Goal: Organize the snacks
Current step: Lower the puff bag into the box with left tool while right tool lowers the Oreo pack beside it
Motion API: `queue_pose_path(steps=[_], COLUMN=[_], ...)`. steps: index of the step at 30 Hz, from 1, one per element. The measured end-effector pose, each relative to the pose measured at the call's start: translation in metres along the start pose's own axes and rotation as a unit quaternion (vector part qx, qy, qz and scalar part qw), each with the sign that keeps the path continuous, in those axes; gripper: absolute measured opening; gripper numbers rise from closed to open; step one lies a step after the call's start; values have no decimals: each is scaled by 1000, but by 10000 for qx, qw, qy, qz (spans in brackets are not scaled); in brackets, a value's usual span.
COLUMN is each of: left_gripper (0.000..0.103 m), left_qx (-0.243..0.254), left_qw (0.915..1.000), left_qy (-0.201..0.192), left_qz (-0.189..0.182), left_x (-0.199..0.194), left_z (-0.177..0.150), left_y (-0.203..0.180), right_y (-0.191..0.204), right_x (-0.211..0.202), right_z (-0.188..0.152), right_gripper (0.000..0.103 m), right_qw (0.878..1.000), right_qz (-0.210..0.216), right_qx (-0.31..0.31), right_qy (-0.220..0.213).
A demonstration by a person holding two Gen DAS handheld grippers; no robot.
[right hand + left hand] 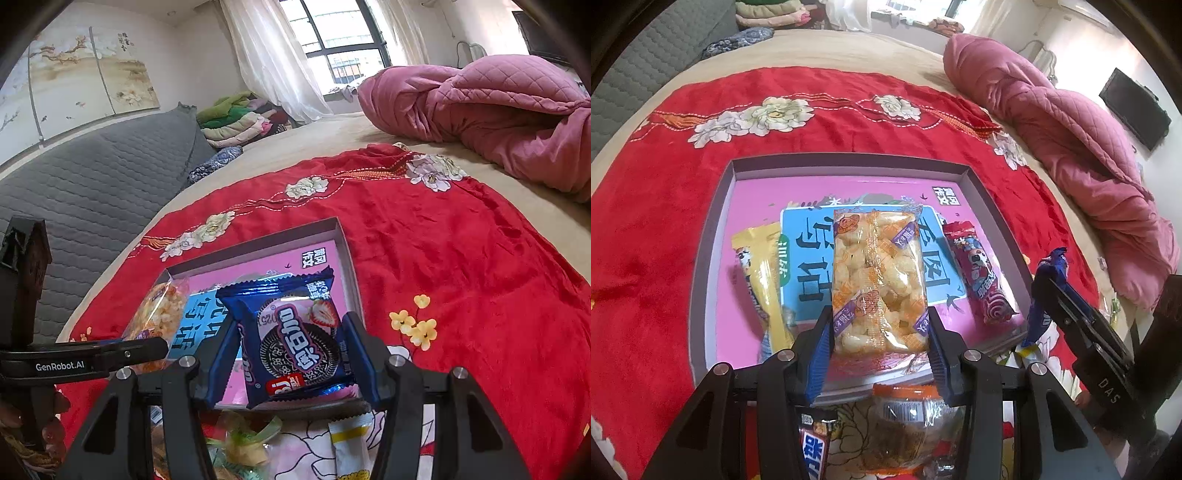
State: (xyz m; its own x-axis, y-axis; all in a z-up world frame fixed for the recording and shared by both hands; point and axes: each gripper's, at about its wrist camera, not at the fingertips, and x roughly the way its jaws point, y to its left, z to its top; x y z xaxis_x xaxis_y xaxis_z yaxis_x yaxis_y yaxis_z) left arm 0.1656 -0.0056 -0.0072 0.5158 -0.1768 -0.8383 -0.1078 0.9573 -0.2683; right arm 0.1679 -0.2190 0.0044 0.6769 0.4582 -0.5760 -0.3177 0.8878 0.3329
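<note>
My left gripper (881,343) pinches a clear puffed-snack pack (880,280) by its lower sides, above the open box (979,184); my right gripper (291,365) clamps a blue cookie packet (295,332) beside it — both light, crinkly, crushable.

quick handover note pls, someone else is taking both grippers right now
Left gripper: shut on a clear puffed-snack pack, held over the box.
Right gripper: shut on a blue cookie pack, held at the box's near right side.
Done: a yellow stick pack and a red pack lie in the box, on its pink book.
Left: set down both held packs, then the loose snacks on the red blanket in front of the box, such as the orange-edged pack.
</note>
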Motion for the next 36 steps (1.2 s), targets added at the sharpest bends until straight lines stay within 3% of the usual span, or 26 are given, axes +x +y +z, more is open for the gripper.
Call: queue_pose_path(steps=[25, 36], left_gripper=[48, 48], left_qx=[96, 73], left_qw=[9995, 9993], left_qy=[306, 371], left_qz=[-5, 9], left_x=[22, 26], left_z=[-4, -6], left_y=[-4, -2], right_y=[1, 2], right_x=[25, 25], right_z=[-11, -12], right_gripper=[56, 57], right_qw=[9990, 9989], right_qz=[-169, -217], right_qx=[-153, -206], right_qy=[381, 351])
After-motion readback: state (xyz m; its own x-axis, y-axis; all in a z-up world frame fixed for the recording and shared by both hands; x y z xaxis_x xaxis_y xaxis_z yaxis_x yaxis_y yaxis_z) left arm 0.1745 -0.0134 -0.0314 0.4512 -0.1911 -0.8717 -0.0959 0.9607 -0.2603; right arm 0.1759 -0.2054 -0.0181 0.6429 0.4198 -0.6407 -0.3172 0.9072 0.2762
